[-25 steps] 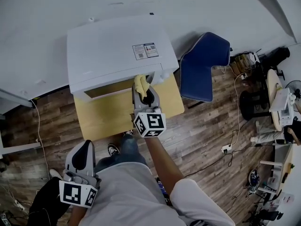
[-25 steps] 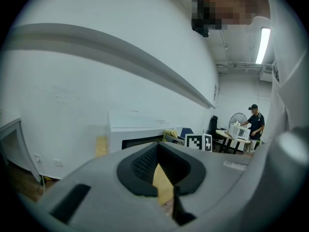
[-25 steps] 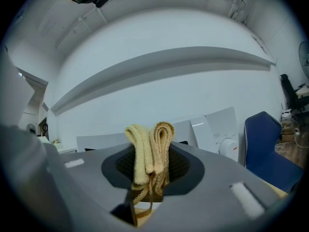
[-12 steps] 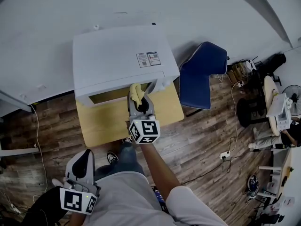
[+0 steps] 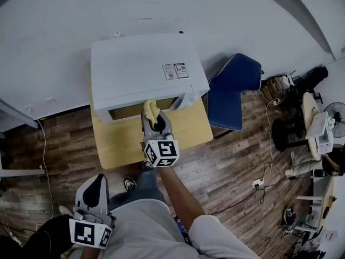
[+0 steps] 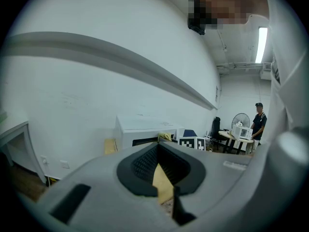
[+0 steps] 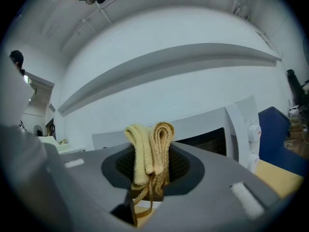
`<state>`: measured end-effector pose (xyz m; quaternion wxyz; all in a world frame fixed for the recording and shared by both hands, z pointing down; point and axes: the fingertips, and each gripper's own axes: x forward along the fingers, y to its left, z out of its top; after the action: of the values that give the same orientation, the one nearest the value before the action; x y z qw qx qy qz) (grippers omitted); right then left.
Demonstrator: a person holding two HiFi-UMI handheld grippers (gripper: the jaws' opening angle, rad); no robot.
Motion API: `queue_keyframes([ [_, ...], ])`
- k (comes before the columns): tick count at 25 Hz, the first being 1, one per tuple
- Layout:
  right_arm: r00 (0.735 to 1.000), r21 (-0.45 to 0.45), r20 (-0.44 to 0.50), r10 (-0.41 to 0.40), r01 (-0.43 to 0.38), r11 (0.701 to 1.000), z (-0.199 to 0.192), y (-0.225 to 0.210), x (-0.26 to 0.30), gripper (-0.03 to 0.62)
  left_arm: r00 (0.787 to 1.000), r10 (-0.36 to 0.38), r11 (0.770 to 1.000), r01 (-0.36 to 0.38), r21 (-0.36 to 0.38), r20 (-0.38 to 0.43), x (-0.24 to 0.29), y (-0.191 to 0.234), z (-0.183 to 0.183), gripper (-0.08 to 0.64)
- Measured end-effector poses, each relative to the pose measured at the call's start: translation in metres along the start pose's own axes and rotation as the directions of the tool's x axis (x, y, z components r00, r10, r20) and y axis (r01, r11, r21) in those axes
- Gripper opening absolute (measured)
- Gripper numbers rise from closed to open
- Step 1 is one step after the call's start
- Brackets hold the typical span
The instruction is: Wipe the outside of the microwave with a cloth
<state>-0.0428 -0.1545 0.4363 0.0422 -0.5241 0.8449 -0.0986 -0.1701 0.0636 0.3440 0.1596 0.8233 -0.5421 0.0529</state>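
Note:
A white microwave [image 5: 143, 66] stands on a small wooden table [image 5: 126, 139] against the wall, its dark door window facing me. My right gripper [image 5: 151, 112] is shut on a folded yellow cloth [image 5: 150, 110], which it holds against the door front near its middle. In the right gripper view the yellow cloth [image 7: 149, 151] sticks up between the jaws, with the microwave [image 7: 212, 129] close behind. My left gripper [image 5: 92, 196] hangs low by my body, far from the table, with nothing in it; in the left gripper view its jaws meet and the microwave [image 6: 145, 129] is distant.
A blue chair [image 5: 232, 88] stands right of the table. A power strip [image 5: 259, 170] and cables lie on the wooden floor at right. A person [image 6: 258, 122] stands by a far table with a fan [image 6: 240, 121].
The right gripper has slid the cloth leftward along the microwave's front, from near the control panel toward the door's middle. The left gripper has stayed by my side.

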Motion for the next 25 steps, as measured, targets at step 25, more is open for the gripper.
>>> queue_keyframes([
  [25,0.981,0.01,-0.023,0.191,-0.19,0.982,-0.02,0.072,0.016,0.115,1.0,0.021,0.999,-0.021,-0.029,-0.019,-0.011,0.007,-0.007,-0.006],
])
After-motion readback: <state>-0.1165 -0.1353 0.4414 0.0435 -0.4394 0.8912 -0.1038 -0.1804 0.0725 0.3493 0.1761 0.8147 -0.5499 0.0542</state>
